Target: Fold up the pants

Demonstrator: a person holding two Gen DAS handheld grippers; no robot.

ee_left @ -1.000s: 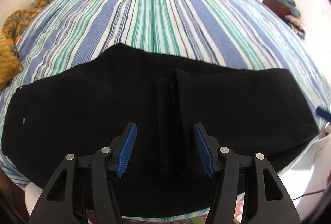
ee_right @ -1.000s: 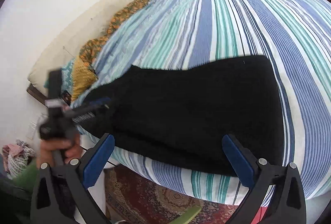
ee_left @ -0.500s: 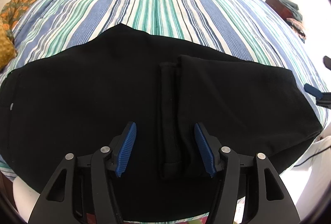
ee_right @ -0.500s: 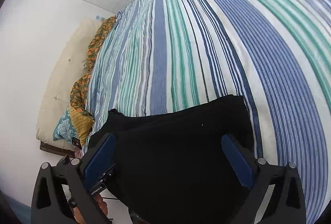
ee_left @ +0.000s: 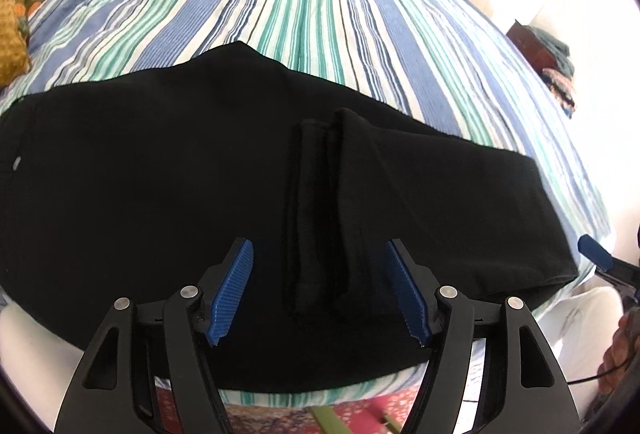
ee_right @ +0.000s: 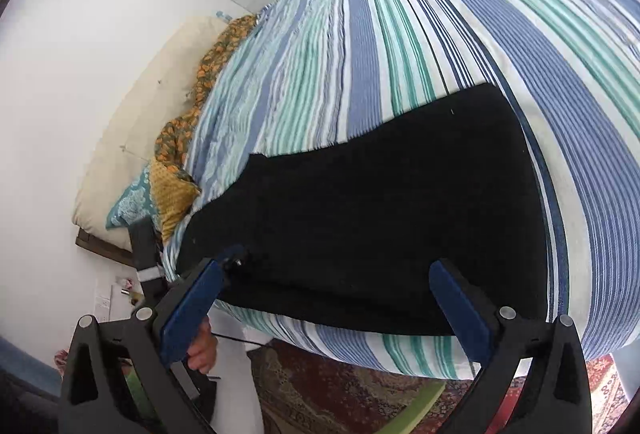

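Lying folded on striped bed (ee_left: 320, 13), black pants (ee_left: 160, 193), no containers visible

- Black pants (ee_left: 160, 193) lie flat across the near edge of a striped bedspread (ee_left: 312, 13), folded over so the leg hems (ee_left: 316, 218) rest on top at mid-length.
- The left gripper (ee_left: 320, 292) hangs over those hems; its jaws have just been opening, blue pads (ee_left: 232, 294) clear of the cloth.
- Beyond the pants' right end, the right gripper's blue fingertip (ee_left: 596, 258) shows at the edge.
- A patterned rug (ee_left: 360, 414) lies below the pants.
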